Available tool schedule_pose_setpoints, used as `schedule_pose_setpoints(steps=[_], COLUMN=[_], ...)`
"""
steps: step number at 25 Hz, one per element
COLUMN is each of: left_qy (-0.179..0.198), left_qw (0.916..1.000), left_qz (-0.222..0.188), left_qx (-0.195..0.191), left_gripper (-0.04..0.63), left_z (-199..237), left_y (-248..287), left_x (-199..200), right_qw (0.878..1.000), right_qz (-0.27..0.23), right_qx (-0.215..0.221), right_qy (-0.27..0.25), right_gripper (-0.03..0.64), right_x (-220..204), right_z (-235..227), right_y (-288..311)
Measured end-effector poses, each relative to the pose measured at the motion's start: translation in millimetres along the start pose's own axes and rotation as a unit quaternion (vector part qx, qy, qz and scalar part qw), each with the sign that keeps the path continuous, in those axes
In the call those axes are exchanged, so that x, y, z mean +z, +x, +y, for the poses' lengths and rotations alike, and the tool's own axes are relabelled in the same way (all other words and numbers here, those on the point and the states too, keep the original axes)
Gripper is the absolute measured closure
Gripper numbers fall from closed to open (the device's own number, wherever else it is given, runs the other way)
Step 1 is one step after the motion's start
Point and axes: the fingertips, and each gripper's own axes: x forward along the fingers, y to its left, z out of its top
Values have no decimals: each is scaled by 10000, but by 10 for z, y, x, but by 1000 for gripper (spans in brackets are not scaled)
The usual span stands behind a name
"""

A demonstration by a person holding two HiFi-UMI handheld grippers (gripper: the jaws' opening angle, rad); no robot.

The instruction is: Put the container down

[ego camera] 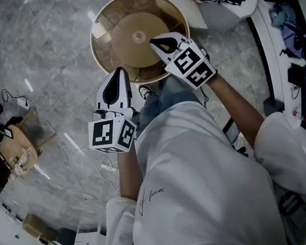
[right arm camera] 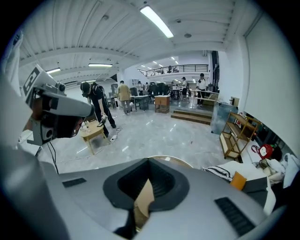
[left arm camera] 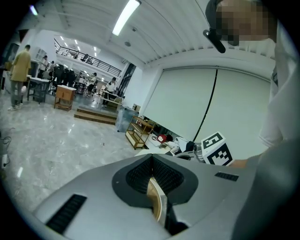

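White-shirted person fills the foreground. Beyond, at 12 o'clock, is the round tan container, apparently held clear of the grey floor. The left gripper is clamped on its rim at 7 o'clock, and the right gripper is clamped on the rim near 5 o'clock. It's probably light and stiff, with a thin, smooth wall. With both grips on the near side, the far edge may dip, so keep it level.

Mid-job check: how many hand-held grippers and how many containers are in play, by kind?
Hand-held grippers: 2, the left hand-held gripper and the right hand-held gripper, both shut on the rim.
Round tan container: 1
Total: 3
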Motion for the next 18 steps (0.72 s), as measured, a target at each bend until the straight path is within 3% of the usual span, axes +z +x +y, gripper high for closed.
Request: schedule_pose_setpoints(steps=[9, 18], left_qy=[144, 234], left_qw=[9993, 9996], left_qz=[-83, -74], left_qx=[-323, -131], left_gripper=[578, 578], left_z=[-158, -102], left_y=[-286, -465], left_x=[185, 211], right_qw=[9999, 9980], right_qz=[-46, -228], right_qx=[-62, -288], right_qy=[84, 523], right_gripper=[600, 600], right_x=[164, 317], right_z=[229, 389], right_y=[-308, -552])
